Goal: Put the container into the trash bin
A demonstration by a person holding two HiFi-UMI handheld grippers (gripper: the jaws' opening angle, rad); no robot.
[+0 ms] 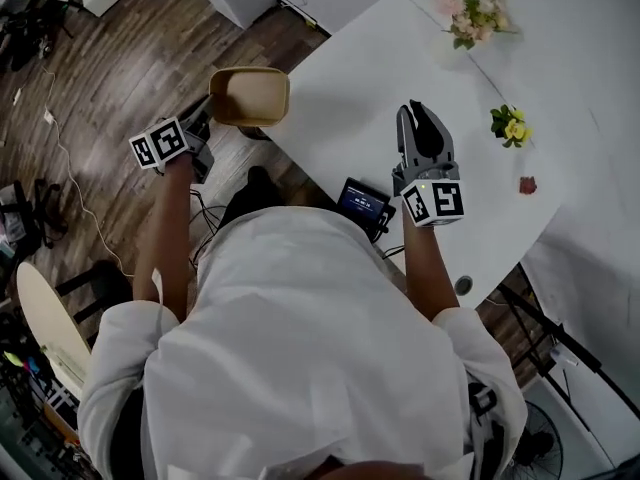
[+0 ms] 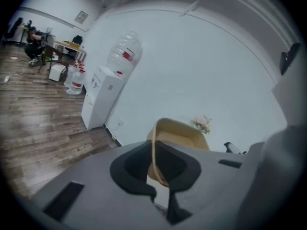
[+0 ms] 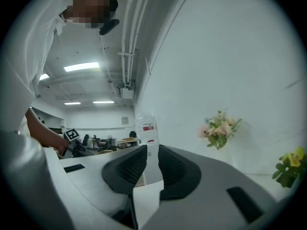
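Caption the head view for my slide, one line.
Left gripper holds a tan container by its rim beside the white table; right gripper, empty, hangs over it.

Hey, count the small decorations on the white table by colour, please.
Pink flower bunch: 1
Yellow flower bunch: 1
Red piece: 1
Total: 3

container (image 1: 249, 96) at table's (image 1: 340, 118) left edge, flowers (image 1: 473, 13) — far right
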